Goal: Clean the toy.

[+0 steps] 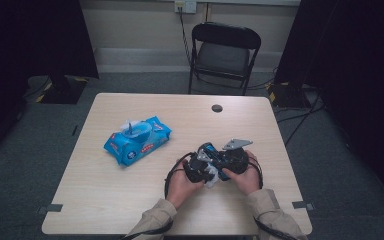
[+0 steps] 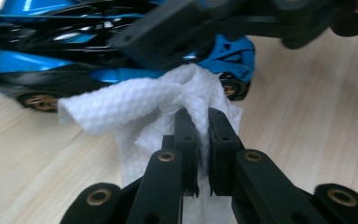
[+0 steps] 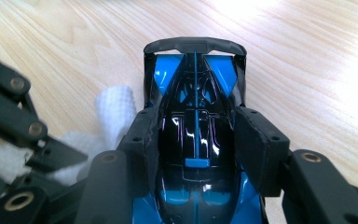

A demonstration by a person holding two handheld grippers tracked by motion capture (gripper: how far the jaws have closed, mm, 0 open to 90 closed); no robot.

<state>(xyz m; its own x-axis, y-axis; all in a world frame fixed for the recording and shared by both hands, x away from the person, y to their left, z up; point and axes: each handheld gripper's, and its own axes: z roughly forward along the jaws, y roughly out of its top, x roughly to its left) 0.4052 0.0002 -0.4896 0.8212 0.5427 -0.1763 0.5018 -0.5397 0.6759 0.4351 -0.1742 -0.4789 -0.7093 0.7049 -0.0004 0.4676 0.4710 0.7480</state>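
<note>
White wipe (image 2: 140,100) is pinched in the left claw (image 2: 203,140) and pressed to the flank of the blue toy car (image 3: 196,140), which sits on the worktop (image 1: 130,200) near the front edge. Across the car's roof the right claw (image 3: 196,144) clamps both sides, the car's long axis running straight away from it, wing end farthest. So the wipe comes at the car side-on. From above, hands and claws crowd the car and I can't make out its far side.
</note>
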